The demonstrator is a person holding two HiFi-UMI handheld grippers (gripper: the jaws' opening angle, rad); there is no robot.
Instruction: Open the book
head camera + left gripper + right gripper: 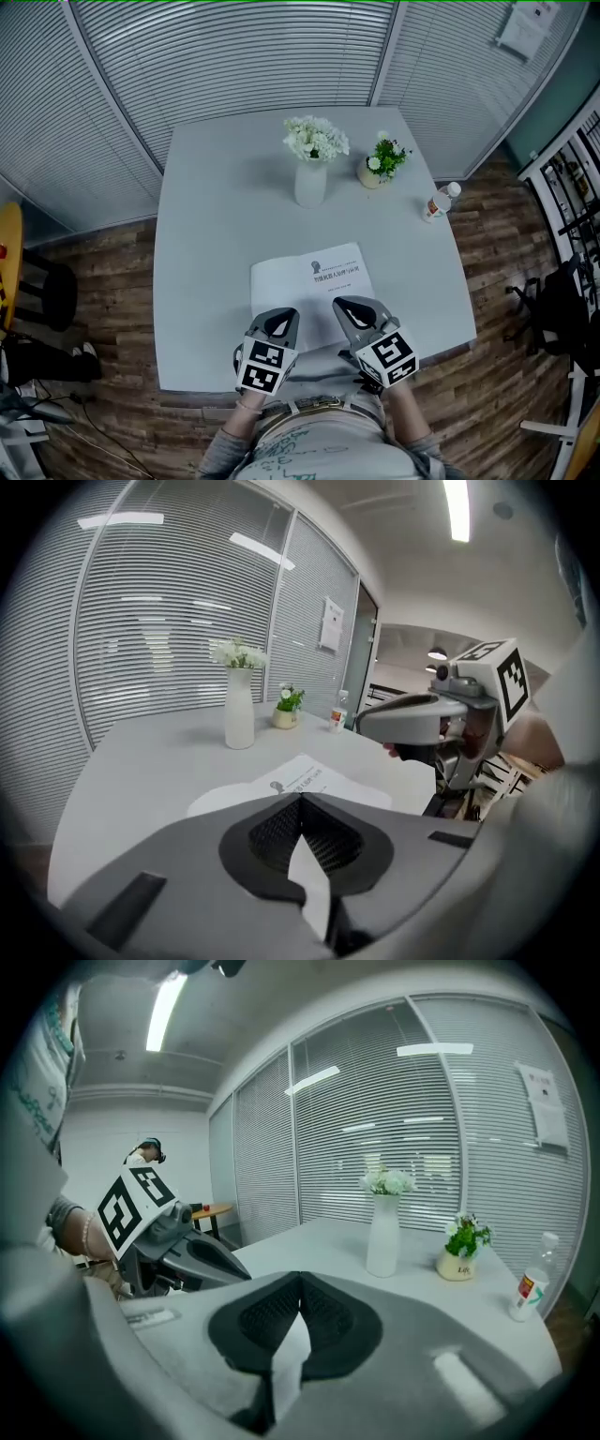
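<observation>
Book [314,274] edge pinched by left gripper [280,322] and right gripper [352,312] fingers [258,1316].

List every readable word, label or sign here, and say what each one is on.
Nothing can be read for certain.
book: cover logo and printed lines, too small to read.
bottle: label blurred.
plant pot: short script word, illegible.
wall notice: too small to read.

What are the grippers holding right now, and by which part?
The left gripper and the right gripper each pinch the book by a white sheet at its near edge.
</observation>
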